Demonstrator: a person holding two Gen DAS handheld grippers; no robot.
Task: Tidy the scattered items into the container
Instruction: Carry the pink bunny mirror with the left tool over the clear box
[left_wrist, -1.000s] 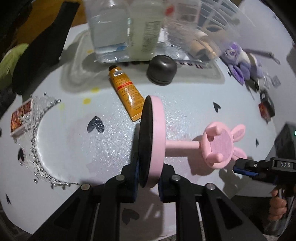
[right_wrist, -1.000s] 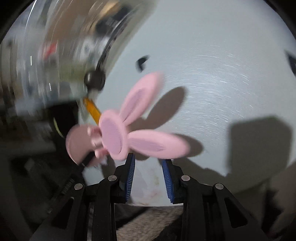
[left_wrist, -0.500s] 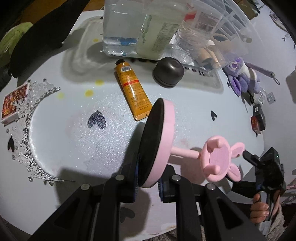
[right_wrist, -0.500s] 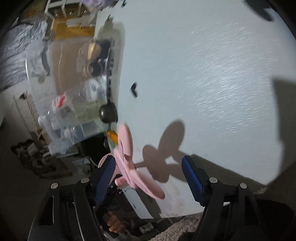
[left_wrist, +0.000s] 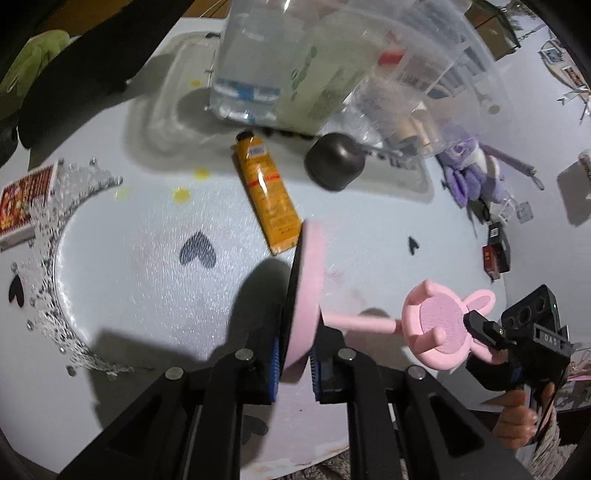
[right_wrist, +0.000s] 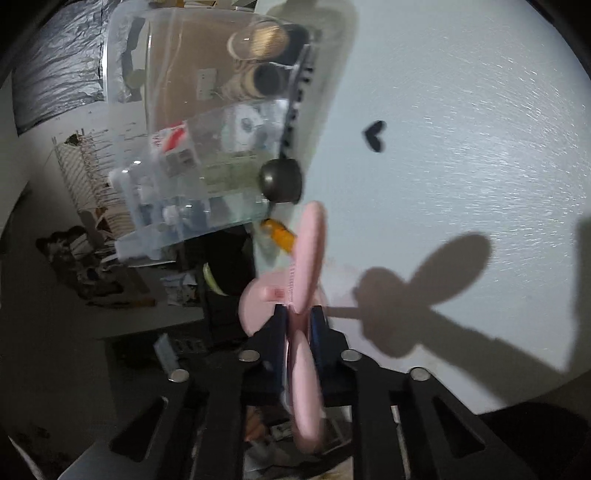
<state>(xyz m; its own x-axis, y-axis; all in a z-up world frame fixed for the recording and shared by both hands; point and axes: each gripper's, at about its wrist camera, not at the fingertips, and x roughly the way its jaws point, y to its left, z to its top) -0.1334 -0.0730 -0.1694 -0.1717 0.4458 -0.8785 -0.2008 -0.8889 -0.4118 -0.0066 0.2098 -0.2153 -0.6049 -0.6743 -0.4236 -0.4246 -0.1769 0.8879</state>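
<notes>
Closing onto the pink stand (left_wrist: 373, 325), the right tongs (left_wrist: 471, 323) are now pinching its rabbit ears, where half a second ago they were standing wide apart around them. In the right wrist view those tongs (right_wrist: 299, 325) are shut on the stand (right_wrist: 306, 254), the ears pressed between the blue pads (right_wrist: 318, 325). The left tongs (left_wrist: 293, 363) are gripping the stand's round base edge-on, as they were a second ago, closed tight on it. The stand is hanging above the worktop (left_wrist: 147, 258), carried at both ends, with its shadow falling below. Beyond the stand are lying the orange tube (left_wrist: 267, 199) and the dark cap (left_wrist: 334, 166), and behind those the clear container (left_wrist: 461, 66) is sitting, already part filled.
</notes>
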